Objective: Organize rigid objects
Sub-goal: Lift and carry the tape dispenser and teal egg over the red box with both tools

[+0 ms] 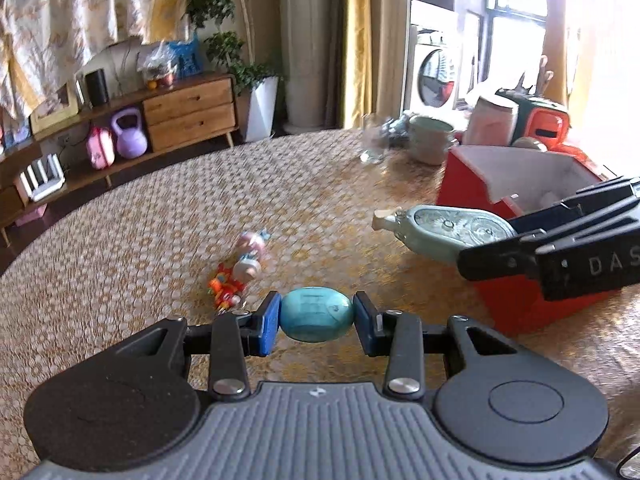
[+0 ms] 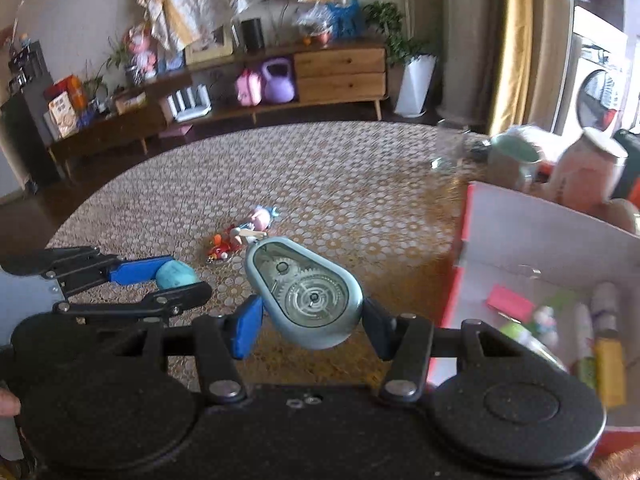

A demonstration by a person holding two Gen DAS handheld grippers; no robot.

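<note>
My left gripper (image 1: 316, 322) is shut on a turquoise egg-shaped object (image 1: 316, 312), lifted above the table; the right wrist view shows this gripper (image 2: 172, 282) and the egg (image 2: 176, 274) at the left. My right gripper (image 2: 314, 322) is shut on a pale green teardrop-shaped case with clear gears (image 2: 308, 292), also off the table. From the left wrist view, the right gripper (image 1: 504, 240) holds that case (image 1: 448, 226) beside an open red box (image 1: 516, 308). The box (image 2: 540, 240) holds several small items.
A pink figure (image 1: 250, 250) and a red toy (image 1: 224, 290) lie on the round patterned table (image 1: 160, 220). A glass (image 1: 372, 140), a mug (image 1: 430, 140), a pink jar (image 1: 490, 120) and a green-orange item (image 1: 544, 120) stand behind the box.
</note>
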